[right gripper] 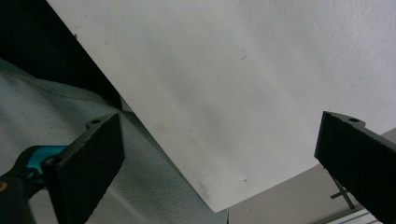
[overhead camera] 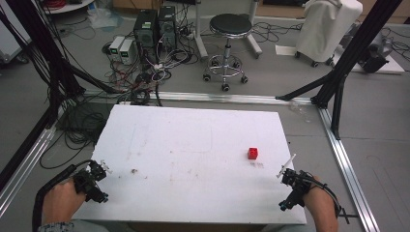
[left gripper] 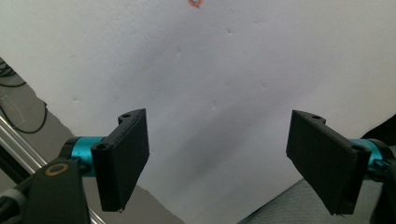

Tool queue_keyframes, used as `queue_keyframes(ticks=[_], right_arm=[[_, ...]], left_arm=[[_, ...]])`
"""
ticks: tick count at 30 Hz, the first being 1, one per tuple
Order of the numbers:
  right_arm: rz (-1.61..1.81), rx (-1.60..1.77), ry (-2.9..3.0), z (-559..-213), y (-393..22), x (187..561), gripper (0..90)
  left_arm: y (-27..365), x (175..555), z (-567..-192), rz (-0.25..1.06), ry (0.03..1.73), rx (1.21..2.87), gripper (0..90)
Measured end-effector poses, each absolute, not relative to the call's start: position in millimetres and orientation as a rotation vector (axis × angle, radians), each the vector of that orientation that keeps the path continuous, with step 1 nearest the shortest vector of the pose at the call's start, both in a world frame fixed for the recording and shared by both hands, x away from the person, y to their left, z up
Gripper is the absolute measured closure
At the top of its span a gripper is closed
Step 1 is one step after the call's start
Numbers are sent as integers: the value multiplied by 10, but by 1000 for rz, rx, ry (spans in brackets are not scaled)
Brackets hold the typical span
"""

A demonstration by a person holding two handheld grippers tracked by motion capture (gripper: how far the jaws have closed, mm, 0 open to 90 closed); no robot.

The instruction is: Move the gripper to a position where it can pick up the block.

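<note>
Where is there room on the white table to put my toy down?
Nearly all of the table is bare: the whole stretch from the left gripper across to the red block, and the far half behind it. The tightest spot is the near right corner, between the block and the right gripper.

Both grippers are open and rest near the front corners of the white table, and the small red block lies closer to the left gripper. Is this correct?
Not quite. The high view shows the red block closer to the right gripper, far from the left gripper. The rest holds: both are open, near the white table's front corners.
</note>
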State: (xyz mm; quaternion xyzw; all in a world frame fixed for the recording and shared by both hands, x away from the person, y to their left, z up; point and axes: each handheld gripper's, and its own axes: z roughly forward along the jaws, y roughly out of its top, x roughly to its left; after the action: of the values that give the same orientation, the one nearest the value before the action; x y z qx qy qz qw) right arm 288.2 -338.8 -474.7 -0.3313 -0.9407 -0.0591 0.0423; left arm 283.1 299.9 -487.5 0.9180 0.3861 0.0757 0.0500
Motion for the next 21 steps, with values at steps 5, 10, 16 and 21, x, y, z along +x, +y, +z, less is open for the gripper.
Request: queue_keyframes(ticks=[5, 10, 16, 21], right_arm=[[-185, -1027, -2887, -4731, -3402, 2879, 10], [-183, -1015, -2890, -4728, -3398, 2881, 10], [-184, -1017, -2891, -4726, -3401, 2879, 10], [-182, -1013, -2894, -4723, -3406, 2879, 10]], left_arm=[[3005, 2827, -4864, 240, 1182, 2791, 214], [2994, 2829, -4865, 237, 1169, 2796, 214], [2986, 2829, -4876, 238, 1170, 2794, 214], [2975, 2825, -4879, 240, 1168, 2795, 214]])
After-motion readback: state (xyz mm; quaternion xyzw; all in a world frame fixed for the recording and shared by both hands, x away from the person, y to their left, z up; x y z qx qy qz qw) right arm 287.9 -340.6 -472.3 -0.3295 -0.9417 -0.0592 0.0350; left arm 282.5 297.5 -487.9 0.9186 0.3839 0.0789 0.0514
